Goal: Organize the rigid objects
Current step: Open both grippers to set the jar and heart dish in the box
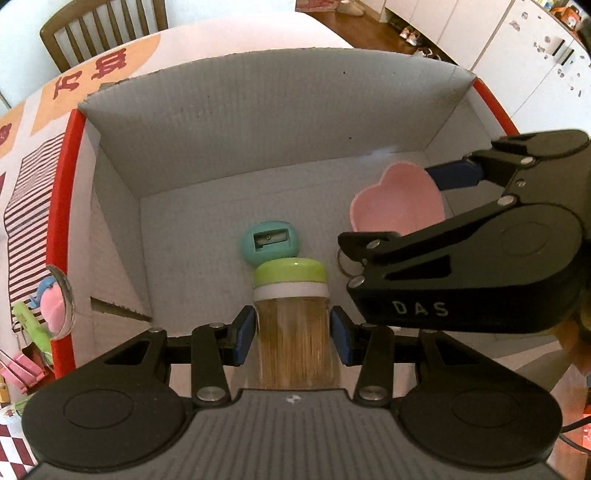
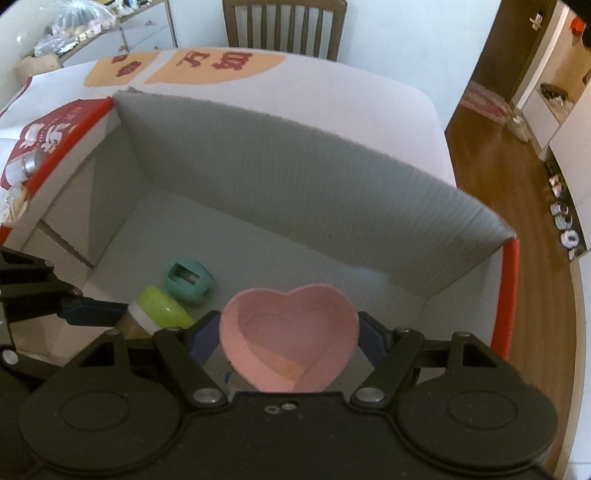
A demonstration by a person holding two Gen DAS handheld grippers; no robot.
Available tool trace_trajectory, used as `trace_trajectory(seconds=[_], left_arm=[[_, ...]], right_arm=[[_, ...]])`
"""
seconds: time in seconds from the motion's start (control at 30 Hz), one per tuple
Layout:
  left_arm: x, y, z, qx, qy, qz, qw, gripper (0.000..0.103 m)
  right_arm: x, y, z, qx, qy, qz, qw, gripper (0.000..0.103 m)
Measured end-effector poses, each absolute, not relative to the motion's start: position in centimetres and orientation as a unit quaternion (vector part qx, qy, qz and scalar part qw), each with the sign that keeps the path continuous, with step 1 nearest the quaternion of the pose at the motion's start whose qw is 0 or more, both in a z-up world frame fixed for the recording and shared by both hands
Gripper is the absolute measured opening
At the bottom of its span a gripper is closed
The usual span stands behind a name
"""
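My left gripper (image 1: 291, 332) is shut on a clear jar (image 1: 293, 343) of thin brown sticks with a green lid (image 1: 290, 272), held over the floor of the open white cardboard box (image 1: 258, 122). A teal pencil sharpener (image 1: 269, 242) lies on the box floor just beyond the lid. My right gripper (image 2: 288, 338) is shut on a pink heart-shaped bowl (image 2: 291, 332), inside the box near its right wall (image 2: 461, 236). In the left wrist view, the bowl (image 1: 395, 206) hangs to the right of the jar. The right wrist view shows the green lid (image 2: 162, 306) and the sharpener (image 2: 190, 280) at lower left.
The box has red outer edges (image 1: 61, 192) and sits on a white table with orange printed patches (image 2: 218, 68). Pink and green clips (image 1: 26, 354) and a small glass dish (image 1: 61, 302) lie left of the box. A wooden chair (image 2: 284, 26) stands behind the table, with wooden floor (image 2: 491, 147) to the right.
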State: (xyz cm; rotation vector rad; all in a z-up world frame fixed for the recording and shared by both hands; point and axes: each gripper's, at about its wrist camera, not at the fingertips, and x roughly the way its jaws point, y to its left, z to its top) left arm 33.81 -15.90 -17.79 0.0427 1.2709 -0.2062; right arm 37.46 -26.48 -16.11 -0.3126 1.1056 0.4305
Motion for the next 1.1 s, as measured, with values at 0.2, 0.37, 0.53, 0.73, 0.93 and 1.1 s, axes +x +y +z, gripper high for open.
trace_trajectory(seconds=[0.2,0.37,0.53,0.73,0.93,1.1], left_arm=[[33.7,-16.0,-17.8,0.024,0.596,-0.097,0.797,0.043],[33.6,-15.8,-17.6,0.019,0.592,-0.098,0.8,0.044],[32.8,-16.1,-16.6,0.023,0.579,-0.104,0.809,0.05],[31.4,-16.2,-14.7,0.014,0.552,-0.11,0.826,0.051],[29.6,-16.0,-12.5,0.006,0.52,-0.112,0.847,0.051],[27.9,-15.6,-10.9,-0.003,0.496,-0.109,0.862,0.051]], right_arm=[[37.8,-26.3,-16.3,-0.148,0.526,0.201,0.813,0.077],[37.8,-26.1,-16.3,-0.15,0.527,0.204,0.812,0.084],[37.1,-26.2,-15.7,-0.145,0.52,0.211,0.815,0.085],[36.5,-26.9,-13.9,-0.135,0.504,0.223,0.824,0.088],[35.5,-27.6,-12.2,-0.119,0.488,0.234,0.832,0.089],[34.5,-27.8,-10.6,-0.114,0.471,0.246,0.839,0.09]])
